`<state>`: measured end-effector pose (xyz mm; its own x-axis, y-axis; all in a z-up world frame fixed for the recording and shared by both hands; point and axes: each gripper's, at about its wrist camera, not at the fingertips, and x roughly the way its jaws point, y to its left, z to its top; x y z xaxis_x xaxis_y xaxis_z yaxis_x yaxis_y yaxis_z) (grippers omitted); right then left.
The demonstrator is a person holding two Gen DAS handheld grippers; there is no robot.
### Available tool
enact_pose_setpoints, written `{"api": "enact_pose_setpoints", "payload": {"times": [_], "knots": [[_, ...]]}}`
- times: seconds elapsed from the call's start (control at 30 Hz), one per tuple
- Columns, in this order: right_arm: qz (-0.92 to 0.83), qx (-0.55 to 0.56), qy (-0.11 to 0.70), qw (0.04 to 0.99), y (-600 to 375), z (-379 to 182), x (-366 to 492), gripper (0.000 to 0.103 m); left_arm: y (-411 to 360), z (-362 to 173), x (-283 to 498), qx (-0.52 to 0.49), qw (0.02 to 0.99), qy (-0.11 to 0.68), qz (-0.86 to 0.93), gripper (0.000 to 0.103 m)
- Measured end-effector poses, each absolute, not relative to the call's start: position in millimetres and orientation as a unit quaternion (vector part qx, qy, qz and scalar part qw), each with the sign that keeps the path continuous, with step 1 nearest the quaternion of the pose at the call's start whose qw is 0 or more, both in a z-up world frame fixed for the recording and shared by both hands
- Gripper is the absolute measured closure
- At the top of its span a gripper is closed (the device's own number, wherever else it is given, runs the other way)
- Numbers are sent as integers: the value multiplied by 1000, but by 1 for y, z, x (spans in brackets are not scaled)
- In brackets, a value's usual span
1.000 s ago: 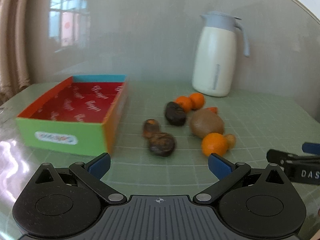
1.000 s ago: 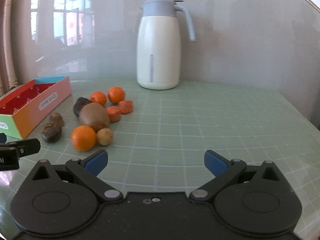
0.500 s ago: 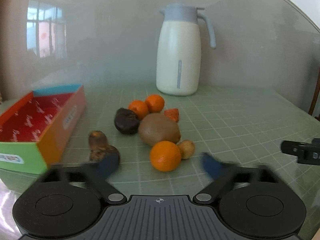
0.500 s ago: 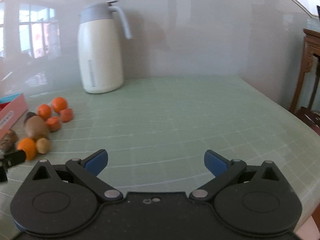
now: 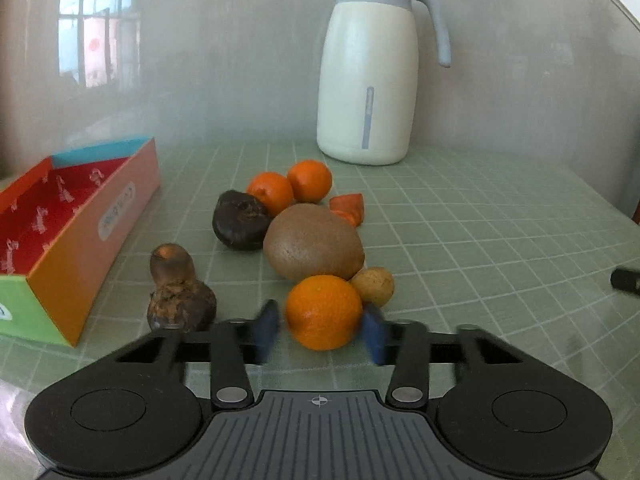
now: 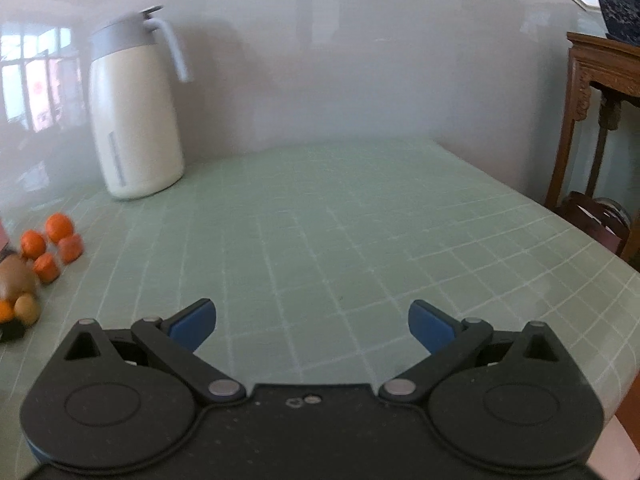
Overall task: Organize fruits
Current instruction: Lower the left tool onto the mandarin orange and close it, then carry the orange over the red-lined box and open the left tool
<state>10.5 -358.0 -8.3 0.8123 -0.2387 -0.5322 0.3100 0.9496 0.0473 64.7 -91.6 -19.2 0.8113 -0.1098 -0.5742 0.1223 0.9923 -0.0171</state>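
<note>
In the left wrist view my left gripper (image 5: 322,330) has its blue pads on both sides of the nearest orange (image 5: 324,312), which rests on the green mat; the pads are blurred and look to be at its sides. Behind it lie a brown kiwi (image 5: 314,248), a small tan fruit (image 5: 374,286), a dark round fruit (image 5: 242,220), two more oranges (image 5: 290,188), orange chunks (image 5: 348,208) and two brown fruits (image 5: 176,292). The colourful box (image 5: 84,220) with a red inside stands at the left. My right gripper (image 6: 312,326) is open and empty over bare mat.
A white jug with a grey lid (image 5: 370,68) stands at the back by the wall, and shows in the right wrist view (image 6: 134,120). A wooden cabinet (image 6: 600,120) stands beyond the table's right edge. The fruit pile (image 6: 36,256) is far left in the right wrist view.
My left gripper moved forward and right to the nearest orange and its jaws closed in around it. My right gripper swung right, away from the fruit, still open.
</note>
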Motion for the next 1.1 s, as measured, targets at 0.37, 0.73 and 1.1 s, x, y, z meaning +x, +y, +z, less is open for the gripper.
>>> {"api": "enact_pose_setpoints", "payload": {"times": [0.37,0.73,1.1], "knots": [[-152,78,272,947,-360,-9,16,0,-66,-2,55,-5,965,258,-41,64],[-115,79,266,954,-314,1,33,0,8,20,44,-25,978,205,30,64],[-66,43,267,961,-253,2,51,0,73,21,59,-44,974,196,101,64]]}}
